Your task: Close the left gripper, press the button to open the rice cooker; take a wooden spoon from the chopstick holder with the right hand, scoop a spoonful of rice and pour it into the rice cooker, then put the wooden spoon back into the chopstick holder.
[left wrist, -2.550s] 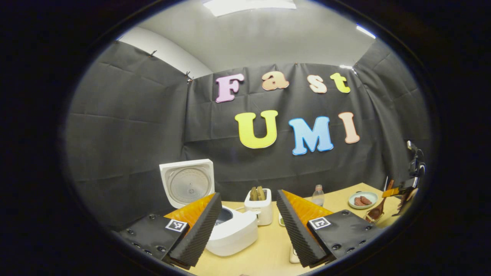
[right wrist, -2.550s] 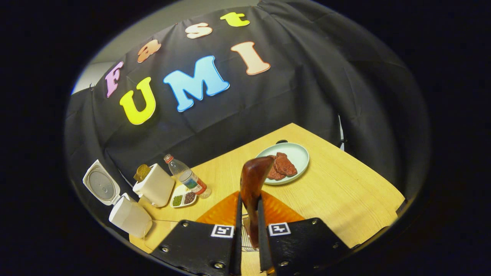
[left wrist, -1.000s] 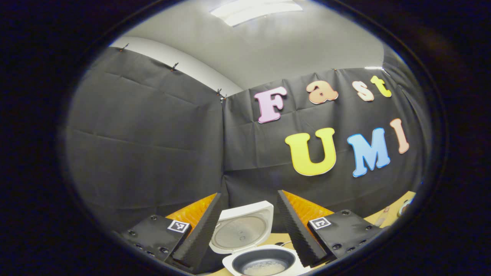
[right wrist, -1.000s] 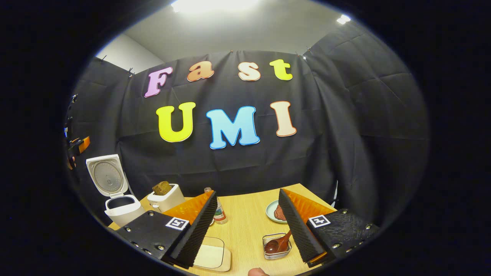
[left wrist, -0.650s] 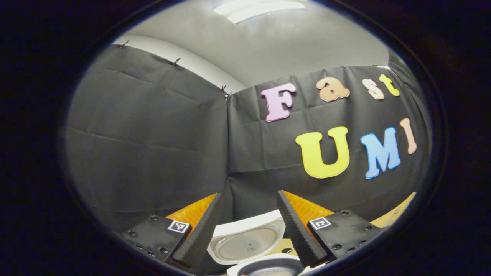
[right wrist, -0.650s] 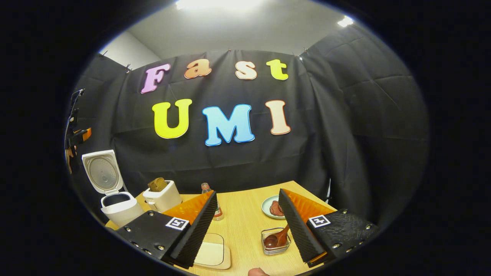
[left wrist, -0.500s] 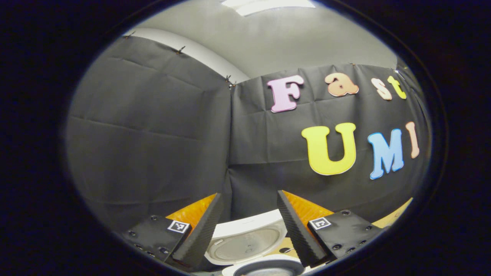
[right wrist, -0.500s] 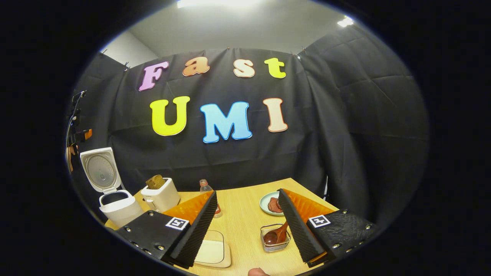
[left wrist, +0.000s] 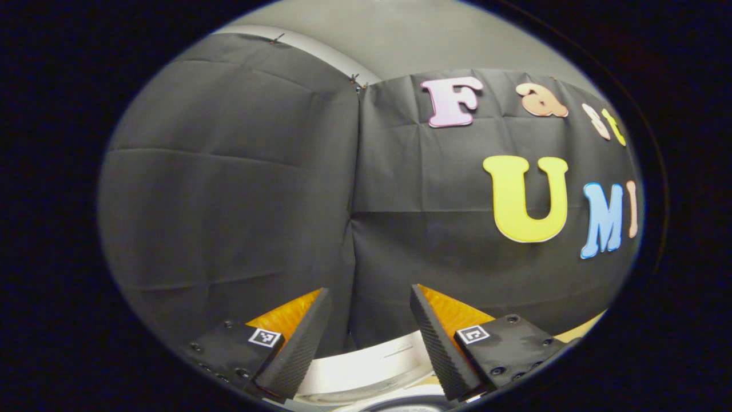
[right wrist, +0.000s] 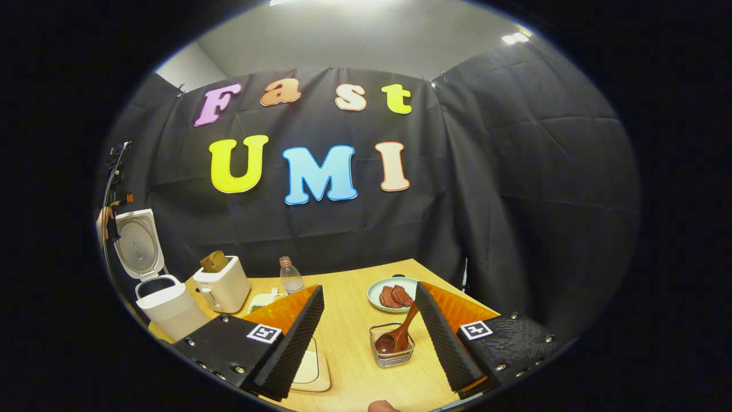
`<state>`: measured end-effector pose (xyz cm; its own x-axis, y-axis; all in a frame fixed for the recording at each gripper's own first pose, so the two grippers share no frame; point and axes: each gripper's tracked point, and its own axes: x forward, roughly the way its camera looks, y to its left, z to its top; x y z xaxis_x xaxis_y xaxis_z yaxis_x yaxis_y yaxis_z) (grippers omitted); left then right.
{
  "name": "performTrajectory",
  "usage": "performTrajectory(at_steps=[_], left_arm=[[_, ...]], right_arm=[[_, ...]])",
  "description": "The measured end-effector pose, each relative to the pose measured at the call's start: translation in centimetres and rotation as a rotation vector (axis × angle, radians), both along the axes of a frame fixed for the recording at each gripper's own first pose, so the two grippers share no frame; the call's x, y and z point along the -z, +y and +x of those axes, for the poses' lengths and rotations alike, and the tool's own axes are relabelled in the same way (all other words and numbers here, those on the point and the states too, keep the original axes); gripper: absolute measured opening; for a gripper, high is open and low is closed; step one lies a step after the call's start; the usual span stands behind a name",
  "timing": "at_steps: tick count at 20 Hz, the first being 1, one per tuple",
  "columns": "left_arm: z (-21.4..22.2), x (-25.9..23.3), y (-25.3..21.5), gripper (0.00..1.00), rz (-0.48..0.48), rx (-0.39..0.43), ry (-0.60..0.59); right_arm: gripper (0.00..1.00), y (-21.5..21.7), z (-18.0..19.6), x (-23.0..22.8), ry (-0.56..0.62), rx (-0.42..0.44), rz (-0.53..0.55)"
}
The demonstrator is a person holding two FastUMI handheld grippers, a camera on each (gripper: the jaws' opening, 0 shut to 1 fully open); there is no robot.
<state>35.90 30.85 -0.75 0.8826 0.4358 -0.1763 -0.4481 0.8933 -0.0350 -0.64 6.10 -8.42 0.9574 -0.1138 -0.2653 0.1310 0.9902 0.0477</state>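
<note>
Right gripper view: spread, empty right tongs [right wrist: 369,309] hover over the pale wooden table [right wrist: 354,337], where the brown wooden spoon [right wrist: 394,337] leans in the wire chopstick holder [right wrist: 392,352]; black cloth walls surround. Left tongs [left wrist: 366,312] gape above the white rice cooker's [right wrist: 163,306] raised lid.

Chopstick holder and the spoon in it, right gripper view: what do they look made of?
The chopstick holder looks like bare metal wire: thin, shiny bars you can see through. The wooden spoon looks like dark reddish-brown wood with a glossy, possibly lacquered finish, judging by the highlight on its bowl.
</note>
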Motion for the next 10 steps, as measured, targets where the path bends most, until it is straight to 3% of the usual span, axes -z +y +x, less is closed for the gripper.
performTrajectory(at_steps=[4,6,10], left_arm=[[1.3,3.4,0.2,0.93,-0.036,-0.01,0.103],[1.3,3.3,0.2,1.0,-0.026,-0.02,0.097],[1.0,3.7,0.1,0.99,-0.034,-0.028,0.115]], right_arm=[[0.98,-0.3,0.0,-0.1,0.002,0.003,-0.006],[0.98,-0.3,0.0,-0.4,-0.004,-0.008,-0.011],[0.98,-0.8,0.0,-0.3,-0.002,-0.022,-0.017]])
